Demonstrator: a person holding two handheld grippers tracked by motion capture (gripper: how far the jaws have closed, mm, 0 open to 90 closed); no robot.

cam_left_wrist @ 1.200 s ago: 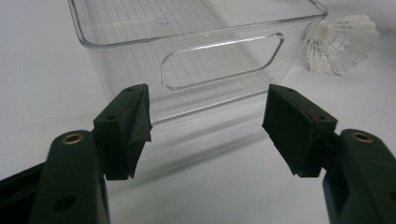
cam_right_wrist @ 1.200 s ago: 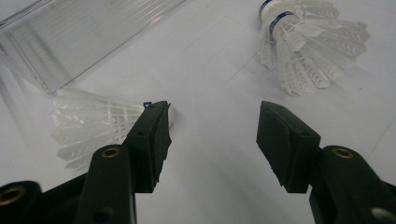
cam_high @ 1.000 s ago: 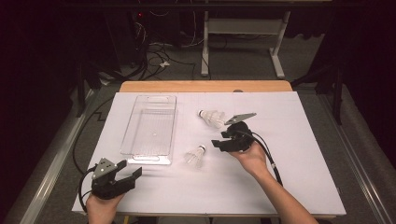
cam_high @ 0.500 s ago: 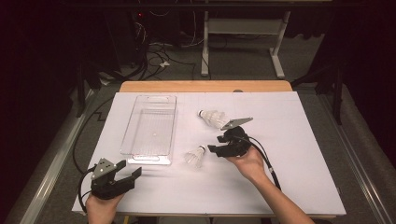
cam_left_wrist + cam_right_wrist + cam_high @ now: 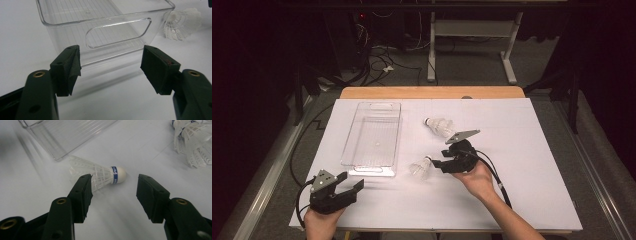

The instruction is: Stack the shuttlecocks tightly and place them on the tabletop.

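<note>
The right gripper [image 5: 439, 163] sits low over the table [image 5: 532, 150] with its jaws apart, pointed at the near shuttlecock [image 5: 420, 168], which lies on its side just off the bin's near right corner; in the right gripper view that shuttlecock [image 5: 100, 173] lies crosswise just ahead of the pads, skirt towards the left jaw and cork towards the gap, nothing pressing on it yet. The approach looks lined up so the jaws can close across the skirt, probably to lift it into the bin. The far shuttlecock [image 5: 439, 126] lies on its side further back, near the bin's right wall but apart from it, seemingly waiting its turn. The clear bin [image 5: 373, 135] stands lengthwise on the left half of the table and looks empty, its ribbed floor bare. The left gripper [image 5: 346, 187] rests at the near left corner, jaws wide apart and holding nothing, facing the bin's handle cutout [image 5: 117, 32] from a short way off, likely parked clear of the work or ready to steady the bin
</note>
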